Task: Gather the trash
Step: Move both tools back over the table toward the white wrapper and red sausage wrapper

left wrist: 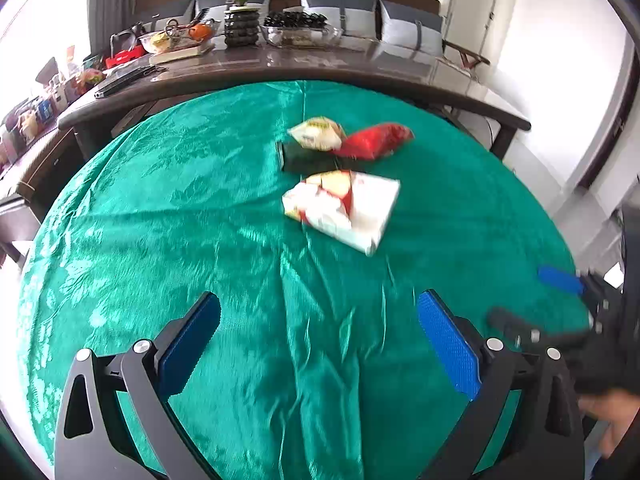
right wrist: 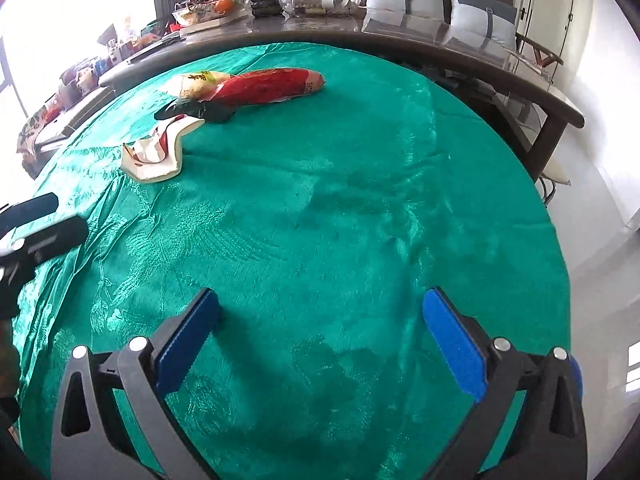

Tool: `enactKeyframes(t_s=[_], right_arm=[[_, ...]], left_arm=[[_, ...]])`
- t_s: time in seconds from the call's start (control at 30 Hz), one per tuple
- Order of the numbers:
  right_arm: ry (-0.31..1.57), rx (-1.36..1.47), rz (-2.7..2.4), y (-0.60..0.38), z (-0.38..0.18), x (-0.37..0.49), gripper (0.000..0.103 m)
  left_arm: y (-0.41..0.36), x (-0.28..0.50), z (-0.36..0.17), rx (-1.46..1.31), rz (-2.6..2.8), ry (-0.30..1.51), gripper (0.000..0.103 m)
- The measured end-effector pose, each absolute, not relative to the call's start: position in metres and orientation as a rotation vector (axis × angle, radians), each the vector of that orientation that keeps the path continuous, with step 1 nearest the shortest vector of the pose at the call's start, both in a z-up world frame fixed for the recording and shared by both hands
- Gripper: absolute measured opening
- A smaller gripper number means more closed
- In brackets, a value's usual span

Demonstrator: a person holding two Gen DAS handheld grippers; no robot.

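Observation:
Four pieces of trash lie together on the green tablecloth [left wrist: 160, 220]. Nearest is a white and red wrapper [left wrist: 344, 208] [right wrist: 154, 152]. Behind it lie a dark green packet [left wrist: 308, 160] [right wrist: 192, 110], a red packet [left wrist: 374, 140] [right wrist: 264, 86] and a pale yellow packet [left wrist: 318, 132] [right wrist: 198, 82]. My left gripper [left wrist: 318, 316] stands open above the cloth, well short of the pile, nothing between its blue pads [left wrist: 448, 344]. My right gripper [right wrist: 320, 312] is open too, to the right of the pile and empty. It shows at the right edge of the left wrist view as a blurred blue finger [left wrist: 560, 280].
A long dark table [left wrist: 320, 72] stands just beyond the round one, loaded with a potted plant [left wrist: 242, 12], glass bowls [left wrist: 304, 34] and clutter at the left. Grey cushions [left wrist: 340, 6] line a bench behind. White floor [right wrist: 600, 220] lies to the right. A hand [left wrist: 612, 420] shows at lower right.

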State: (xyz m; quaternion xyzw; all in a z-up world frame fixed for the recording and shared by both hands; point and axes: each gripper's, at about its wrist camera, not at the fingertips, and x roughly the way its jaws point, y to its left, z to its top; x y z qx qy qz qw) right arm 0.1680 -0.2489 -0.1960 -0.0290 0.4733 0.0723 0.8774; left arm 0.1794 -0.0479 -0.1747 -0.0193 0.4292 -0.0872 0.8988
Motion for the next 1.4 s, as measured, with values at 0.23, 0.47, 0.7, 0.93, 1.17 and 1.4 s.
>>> enactKeyframes(t_s=[0.23,0.47,0.7,0.93,1.17,1.4], right_arm=[[0.993,-0.063,0.144,-0.244,-0.197,0.166,0.098],[0.994,-0.06,0.146,-0.241,-0.198,0.167,0.098],[0.995,-0.06,0.146,-0.241,-0.198,0.167,0.098],[0.995,-0.061,0.147,-0.242,-0.198,0.167,0.098],[0.995,-0.061,0.146,-0.242,-0.198,0.167,0.098],[0.996,-0.061,0.147,-0.242,-0.198,0.167,0.098]], left_arm=[[-0.071,0.223,-0.18,-0.109,-0.085,0.881,0.084],[-0.049,0.223,-0.184,-0.178,-0.194,0.961,0.005],[0.007,0.196,-0.174,-0.02,-0.328,1.046,0.007],[0.041,0.186,-0.176,-0.119,-0.281,0.973,0.074],[-0.005,0.136,-0.143,0.008,-0.289,0.736,0.09],[-0.057,0.173,-0.174,0.167,-0.247,0.836,0.076]])
